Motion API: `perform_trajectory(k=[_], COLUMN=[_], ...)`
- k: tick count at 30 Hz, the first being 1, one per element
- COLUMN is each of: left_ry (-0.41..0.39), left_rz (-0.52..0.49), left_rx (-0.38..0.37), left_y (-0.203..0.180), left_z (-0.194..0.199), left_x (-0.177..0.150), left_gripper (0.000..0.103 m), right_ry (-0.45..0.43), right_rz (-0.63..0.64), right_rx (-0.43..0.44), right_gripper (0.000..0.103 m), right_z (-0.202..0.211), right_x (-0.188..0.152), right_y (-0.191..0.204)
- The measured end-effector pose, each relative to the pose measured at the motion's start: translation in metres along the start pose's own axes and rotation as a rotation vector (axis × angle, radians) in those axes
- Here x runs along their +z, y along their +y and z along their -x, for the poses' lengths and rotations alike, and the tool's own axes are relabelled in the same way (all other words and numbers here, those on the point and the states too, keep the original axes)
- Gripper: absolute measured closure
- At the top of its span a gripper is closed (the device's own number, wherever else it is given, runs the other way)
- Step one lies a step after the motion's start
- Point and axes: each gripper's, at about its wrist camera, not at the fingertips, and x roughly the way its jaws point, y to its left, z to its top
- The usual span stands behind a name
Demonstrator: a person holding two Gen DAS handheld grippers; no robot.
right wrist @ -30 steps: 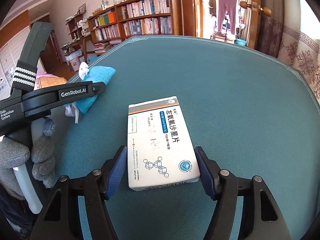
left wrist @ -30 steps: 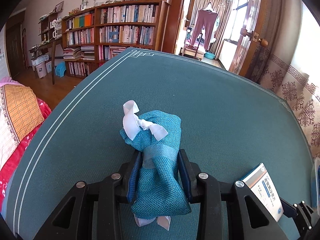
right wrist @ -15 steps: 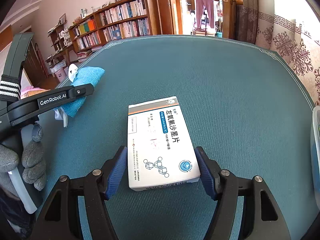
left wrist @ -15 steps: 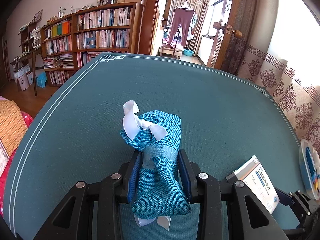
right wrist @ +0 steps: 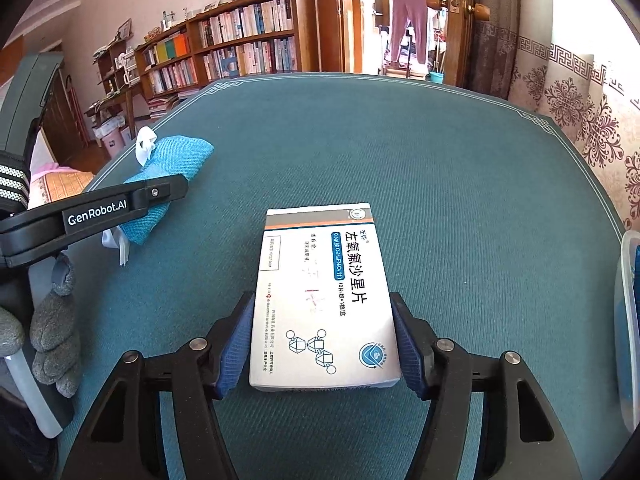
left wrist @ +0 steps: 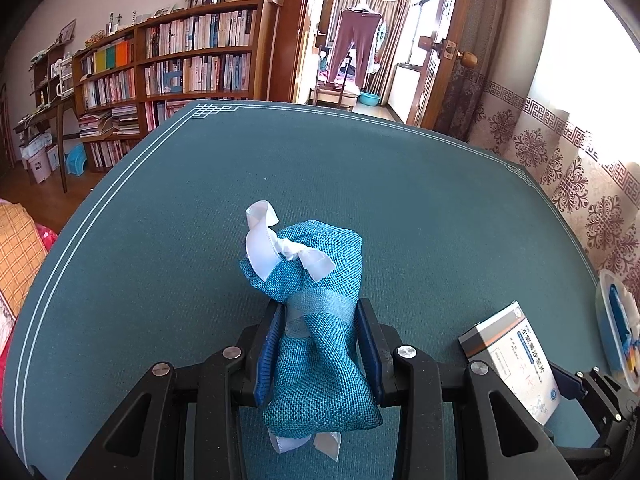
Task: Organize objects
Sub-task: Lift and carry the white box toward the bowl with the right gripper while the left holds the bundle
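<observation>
- Two hand-held grippers were in use over a teal carpet-textured worktop (left wrist: pixel 420 208) edged with thin white double lines.
- Left hand-held gripper (left wrist: pixel 319 354) was clenched on a teal woven fabric pouch tied with white ribbon (left wrist: pixel 316 320), its blue pads (left wrist: pixel 267 344) pressing the pouch's waist from both sides; the knotted end pointed forward, away from the camera.
- Right hand-held gripper (right wrist: pixel 322 342) was clamped on a flat white medicine box with an orange-grey stripe and blue print (right wrist: pixel 324 300), gripping the near end by its long sides; the box lay level, far end pointing forward.
- In the right wrist view the pouch sat to the left of the box, well apart from it, with the left tool's black finger marked "GenRobot.AI" across it; I could not tell whether either item touched the worktop.
- Wide bare cloth stretched ahead of both tools up to the far bordered edge and its corner fret pattern.
- A clear plastic container with blue contents (left wrist: pixel 616 328) stood at the right edge, near the box.
- A grey knitted glove (right wrist: pixel 52 344) wrapped the left tool's handle at the lower left of the right wrist view.
- Beyond the worktop stood a wooden bookshelf full of books (left wrist: pixel 188 64), and a patterned curtain (left wrist: pixel 580 168) hung along the right side.
</observation>
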Motion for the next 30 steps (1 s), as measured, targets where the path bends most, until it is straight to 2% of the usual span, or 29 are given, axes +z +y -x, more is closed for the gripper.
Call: perform_trajectory(k=[8, 15, 24, 30], left_ry=[-0.002, -0.007, 0.005, 0.017], left_rz=[-0.027, -0.049, -0.074, -0.128], left_rx=[-0.004, -0.008, -0.048, -0.083], left_y=[-0.006, -0.012, -0.026, -0.046], left_z=[0.0, 0.003, 0.009, 0.017], left_x=[-0.002, -0.005, -0.01, -0.019], left_gripper=[0.065, 0.065, 0.065, 0.065], right_ry=[-0.007, -0.022, -0.069, -0.108], right_rz=[-0.053, -0.134, -0.2, -0.226], right_rx=[0.021, 0.025, -0.006, -0.039], right_gripper=[0.039, 0.039, 0.038, 0.039], right_z=[0.019, 0.043, 0.082, 0.107], right_x=[-0.017, -0.028, -0.036, -0.04], right_y=[-0.016, -0.045, -0.077, -0.097])
